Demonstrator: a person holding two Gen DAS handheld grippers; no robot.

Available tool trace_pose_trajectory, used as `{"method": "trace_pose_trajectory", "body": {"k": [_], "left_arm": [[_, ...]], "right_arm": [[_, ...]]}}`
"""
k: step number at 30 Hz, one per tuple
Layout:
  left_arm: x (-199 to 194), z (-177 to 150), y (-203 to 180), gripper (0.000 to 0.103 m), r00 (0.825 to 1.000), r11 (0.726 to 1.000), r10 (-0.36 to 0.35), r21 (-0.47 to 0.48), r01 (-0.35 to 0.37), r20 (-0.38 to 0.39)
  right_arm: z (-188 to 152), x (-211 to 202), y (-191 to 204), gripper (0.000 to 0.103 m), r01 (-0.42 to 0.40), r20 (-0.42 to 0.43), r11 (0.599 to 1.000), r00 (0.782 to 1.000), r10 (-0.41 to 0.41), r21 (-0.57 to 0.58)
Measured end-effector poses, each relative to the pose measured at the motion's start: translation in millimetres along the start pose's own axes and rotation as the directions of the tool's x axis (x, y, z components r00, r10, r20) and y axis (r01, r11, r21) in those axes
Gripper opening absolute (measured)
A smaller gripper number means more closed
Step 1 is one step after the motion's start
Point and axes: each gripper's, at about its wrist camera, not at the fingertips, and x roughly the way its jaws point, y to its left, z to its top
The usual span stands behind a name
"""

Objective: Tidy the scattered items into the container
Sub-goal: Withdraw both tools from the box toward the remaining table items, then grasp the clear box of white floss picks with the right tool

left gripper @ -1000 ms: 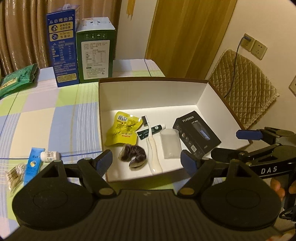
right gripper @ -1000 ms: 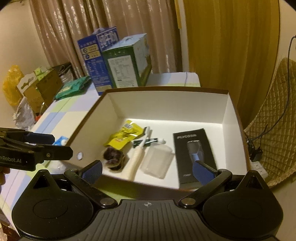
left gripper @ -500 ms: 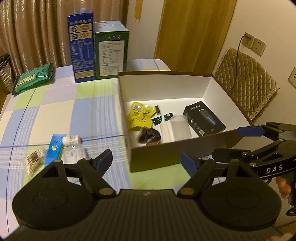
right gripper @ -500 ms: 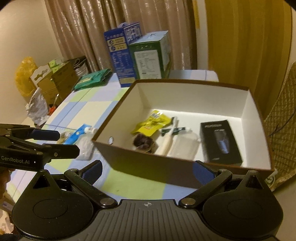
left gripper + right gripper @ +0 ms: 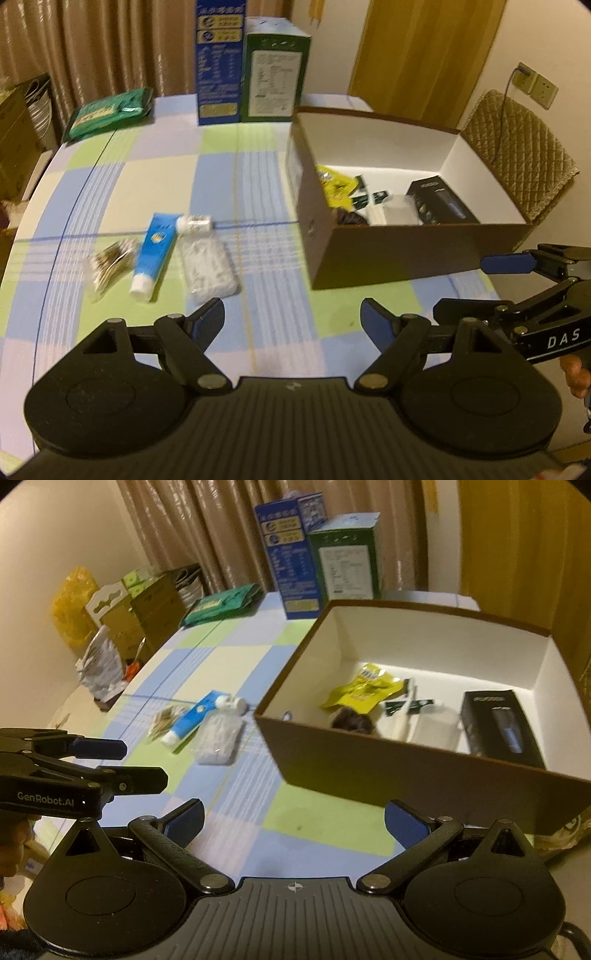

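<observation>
A brown cardboard box [image 5: 406, 254] with a white inside stands on the checked tablecloth, right of centre. It holds a yellow packet [image 5: 365, 692], a black carton [image 5: 498, 723], a toothbrush, a clear cup and a dark hair tie. To its left lie a blue tube [image 5: 155, 247], a small white bottle [image 5: 195, 222], a clear packet of white pieces [image 5: 208, 266] and a bag of cotton swabs [image 5: 110, 264]. My left gripper [image 5: 291, 317] hangs open and empty over the cloth near the packet. My right gripper [image 5: 293, 816] is open and empty before the box's near wall.
A blue carton [image 5: 218, 62] and a green carton [image 5: 275, 74] stand at the table's far edge, with a green pouch [image 5: 110, 114] to their left. A quilted chair [image 5: 517, 147] sits behind the box. Cardboard boxes and bags [image 5: 147, 613] crowd the floor beyond the table.
Both grippers have drawn back from above the box and shifted left, staying open. The box now sits to the right and the loose items on the cloth have come fully into view.
</observation>
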Motion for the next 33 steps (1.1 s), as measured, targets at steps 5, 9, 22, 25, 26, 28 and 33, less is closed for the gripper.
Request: {"method": "trace_pose_trajectory", "body": {"k": [5, 9, 22, 25, 26, 28, 33], "left_arm": [[-6, -11, 23, 0.077, 0.999, 0.999, 0.030, -0.031, -0.030, -0.016], [-11, -18, 43, 0.077, 0.998, 0.997, 0.054, -0.054, -0.055, -0.022], [-19, -28, 110, 0.077, 0.992, 0.988, 0.121, -0.096, -0.124, -0.037], [-18, -29, 120, 0.077, 0.991, 0.987, 0.128, -0.097, -0.131, -0.041], [-18, -29, 125, 0.077, 0.991, 0.986, 0.129, -0.098, -0.133, -0.043], [-16, -29, 132, 0.077, 0.990, 0.986, 0.132, -0.097, -0.136, -0.048], [-10, -28, 150, 0.077, 0.989, 0.986, 0.137, -0.087, -0.142, -0.060]], "right_arm": [[-2, 13, 19, 0.101, -0.022, -0.023, 1.000, 0.999, 0.022, -0.016], [-1, 25, 36, 0.101, -0.039, -0.038, 0.999, 0.999, 0.038, -0.029], [7, 70, 84, 0.101, -0.067, -0.075, 0.997, 0.995, 0.064, -0.036], [9, 78, 92, 0.101, -0.065, -0.077, 0.997, 0.995, 0.062, -0.032], [9, 81, 95, 0.101, -0.065, -0.079, 0.997, 0.995, 0.062, -0.031], [10, 87, 100, 0.101, -0.061, -0.081, 0.998, 0.995, 0.059, -0.032], [12, 100, 113, 0.101, -0.044, -0.077, 0.998, 0.996, 0.042, -0.034]]}}
